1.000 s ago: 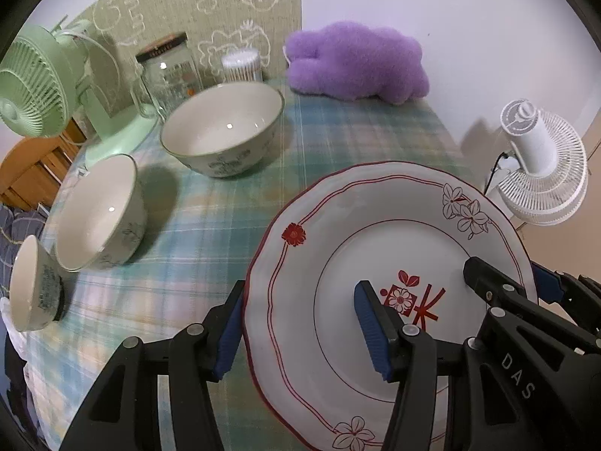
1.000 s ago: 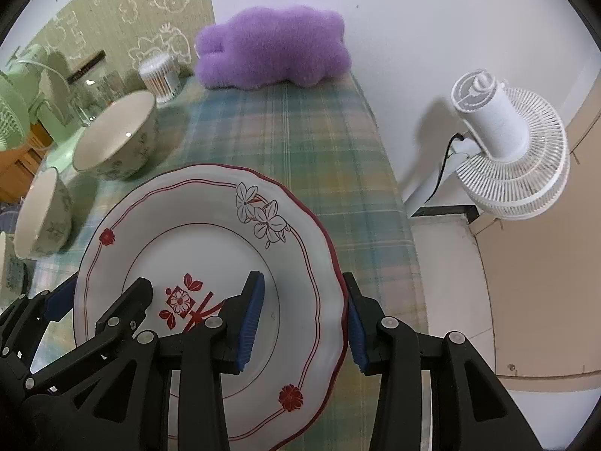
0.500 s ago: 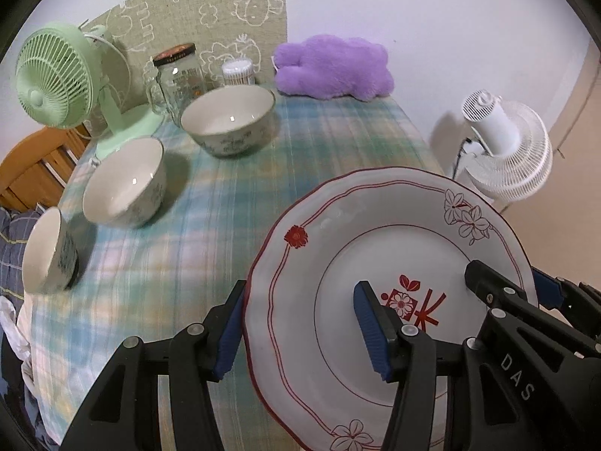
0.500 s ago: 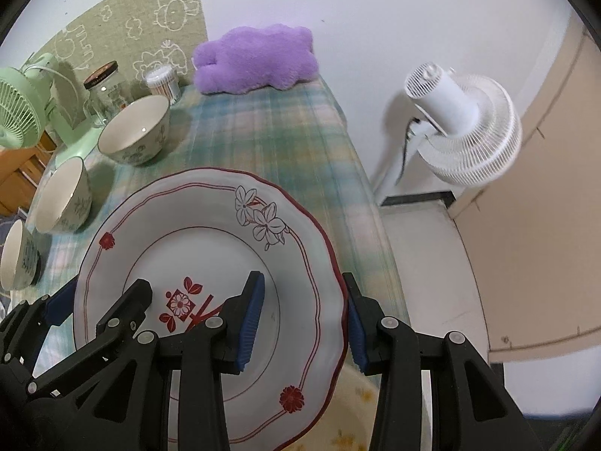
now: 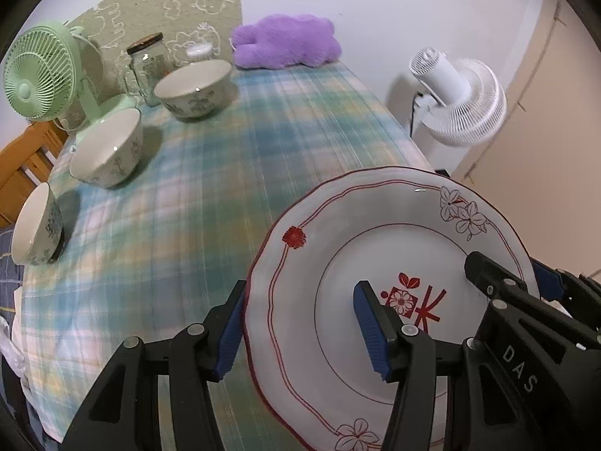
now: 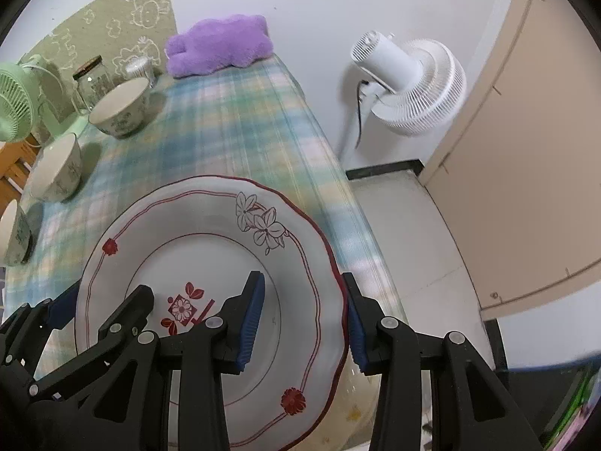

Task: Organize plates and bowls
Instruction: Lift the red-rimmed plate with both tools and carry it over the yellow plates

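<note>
A white plate (image 5: 375, 233) (image 6: 210, 225) with red trim and flower prints is held above the near right part of the plaid-covered table (image 5: 233, 173) (image 6: 233, 143). My left gripper (image 5: 300, 330) is shut on its left rim, one pad outside, one on the plate's face. My right gripper (image 6: 302, 319) is shut on the opposite rim in the same way; its black fingers (image 5: 488, 278) show in the left wrist view. Three white bowls stand upright along the table's left side: a far one (image 5: 193, 88) (image 6: 120, 107), a middle one (image 5: 107, 148) (image 6: 56, 167), a near one (image 5: 35, 223) (image 6: 13, 233).
A green desk fan (image 5: 37, 75), a glass jar (image 5: 148, 64) and a purple plush (image 5: 285, 45) stand at the table's far end. A white fan (image 6: 409, 82) on a stand is off the right edge, by a beige door (image 6: 526, 150). A wooden chair (image 5: 22, 165) is at left.
Both grippers have carried the plate back toward the table's near end; bowls, plush and fans look farther away. The grip on the plate is unchanged.
</note>
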Demonstrator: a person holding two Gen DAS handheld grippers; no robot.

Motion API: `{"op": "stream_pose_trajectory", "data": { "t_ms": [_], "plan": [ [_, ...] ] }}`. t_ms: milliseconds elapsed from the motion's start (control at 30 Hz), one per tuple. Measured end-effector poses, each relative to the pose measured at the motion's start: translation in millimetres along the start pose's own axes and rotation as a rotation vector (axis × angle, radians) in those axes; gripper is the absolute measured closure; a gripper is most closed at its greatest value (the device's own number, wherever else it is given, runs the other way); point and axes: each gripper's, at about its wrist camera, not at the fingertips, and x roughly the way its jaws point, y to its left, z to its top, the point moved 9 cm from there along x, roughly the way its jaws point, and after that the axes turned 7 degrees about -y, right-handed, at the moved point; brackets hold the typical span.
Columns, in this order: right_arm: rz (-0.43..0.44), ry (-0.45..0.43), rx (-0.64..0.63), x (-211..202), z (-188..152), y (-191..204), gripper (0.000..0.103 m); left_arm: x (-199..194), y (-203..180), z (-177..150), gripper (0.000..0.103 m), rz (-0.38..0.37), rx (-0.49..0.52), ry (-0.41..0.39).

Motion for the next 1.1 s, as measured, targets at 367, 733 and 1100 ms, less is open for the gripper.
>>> {"op": "stream_pose_trajectory", "data": {
  "t_ms": [367, 733, 1100],
  "plan": [
    [-0.015, 0.056, -0.008, 8, -32, -12, 0.058, 9, -13, -28, 0.047, -0.021, 0.011, 0.070],
    [0.018, 0.098, -0.023, 25, -40, -27, 0.059, 17, -27, -32, 0.047, 0.053, 0.035, 0.069],
    [0.063, 0.090, -0.048, 31, -42, -33, 0.064, 21, -35, -38, 0.046, 0.166, 0.061, 0.037]
  ]
}}
